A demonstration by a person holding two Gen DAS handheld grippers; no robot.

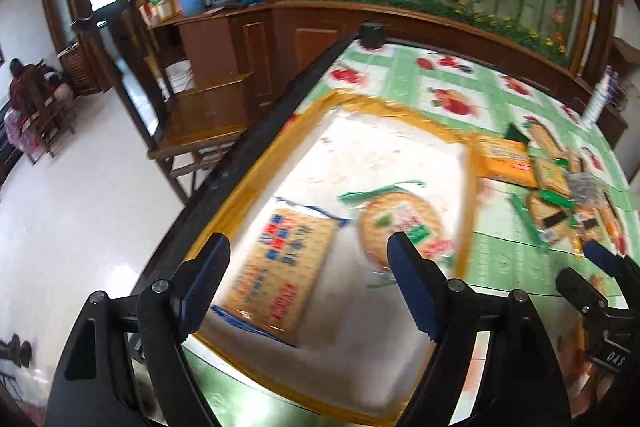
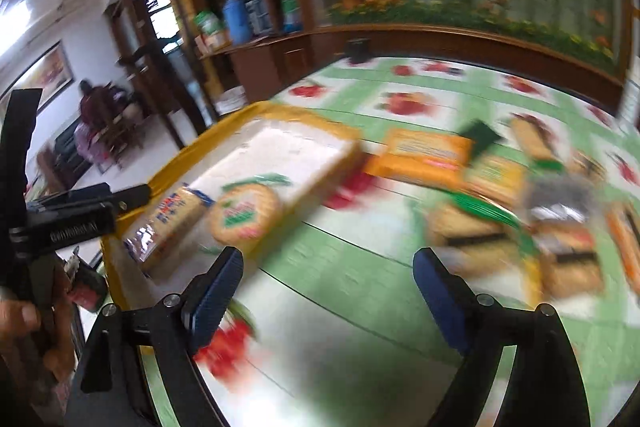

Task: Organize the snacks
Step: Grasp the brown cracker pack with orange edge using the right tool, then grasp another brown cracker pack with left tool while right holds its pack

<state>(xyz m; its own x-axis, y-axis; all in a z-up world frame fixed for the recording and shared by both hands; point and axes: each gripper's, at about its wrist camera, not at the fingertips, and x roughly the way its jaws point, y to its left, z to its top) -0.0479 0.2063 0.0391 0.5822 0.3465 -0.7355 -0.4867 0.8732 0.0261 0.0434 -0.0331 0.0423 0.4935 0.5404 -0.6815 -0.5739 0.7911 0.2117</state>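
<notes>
While both hover above the snacks, left tool (image 1: 308, 287) and right tool (image 2: 328, 291) gape empty.

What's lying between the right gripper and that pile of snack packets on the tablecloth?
Nothing visible. The right gripper is open and empty, and only bare tablecloth separates it from the snack packets ahead to its right.
</notes>
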